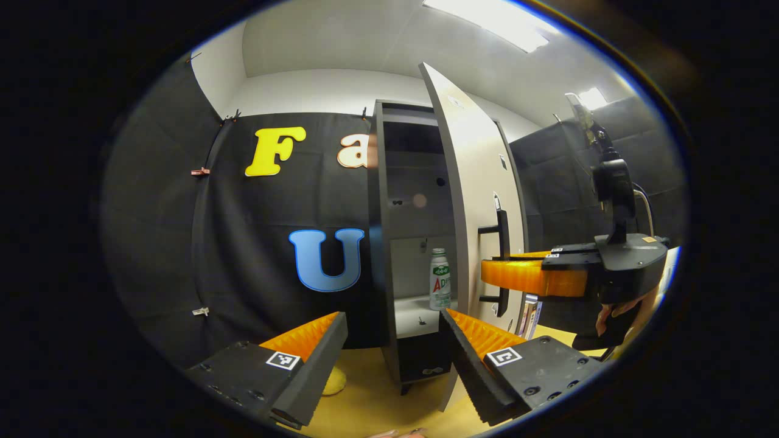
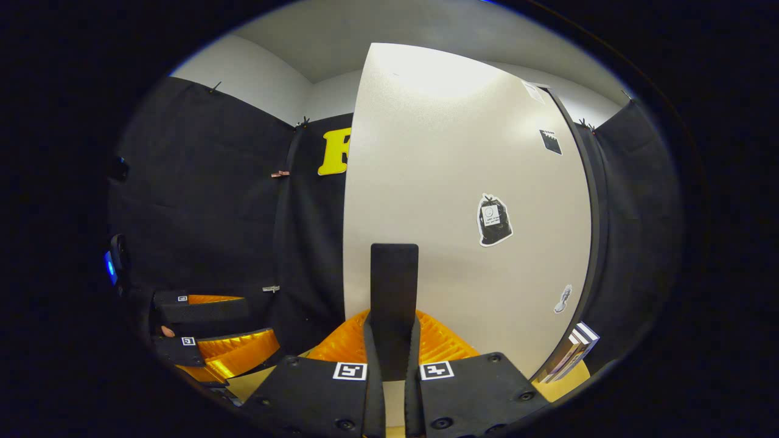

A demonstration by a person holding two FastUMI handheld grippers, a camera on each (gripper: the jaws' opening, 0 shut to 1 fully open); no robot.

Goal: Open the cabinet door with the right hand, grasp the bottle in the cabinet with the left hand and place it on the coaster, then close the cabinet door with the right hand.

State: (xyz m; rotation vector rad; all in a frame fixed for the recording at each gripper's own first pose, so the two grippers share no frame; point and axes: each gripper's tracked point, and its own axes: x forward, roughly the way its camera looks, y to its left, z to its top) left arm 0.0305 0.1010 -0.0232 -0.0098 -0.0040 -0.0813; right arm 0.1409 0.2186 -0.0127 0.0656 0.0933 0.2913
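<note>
The tall grey cabinet (image 1: 380, 243) stands open, its pale door (image 1: 471, 201) swung out toward me. A small white bottle (image 1: 439, 280) with a green cap stands upright on a shelf inside. My left gripper (image 1: 392, 359) is open and empty, a short way in front of the cabinet and below the bottle. My right gripper (image 1: 490, 269) is shut on the door's black handle (image 1: 502, 261). In the right gripper view the handle (image 2: 394, 286) stands upright between the closed fingers of that gripper (image 2: 394, 356), with the door (image 2: 462, 182) right behind it. A yellow round piece (image 1: 333, 382) lies on the table beside the left finger.
The cabinet stands on a light wooden table (image 1: 377, 407). Books (image 2: 569, 353) stand behind the door's lower right edge. My left gripper (image 2: 258, 322) also appears low on the left in the right gripper view. A hand (image 1: 614, 313) holds the right gripper.
</note>
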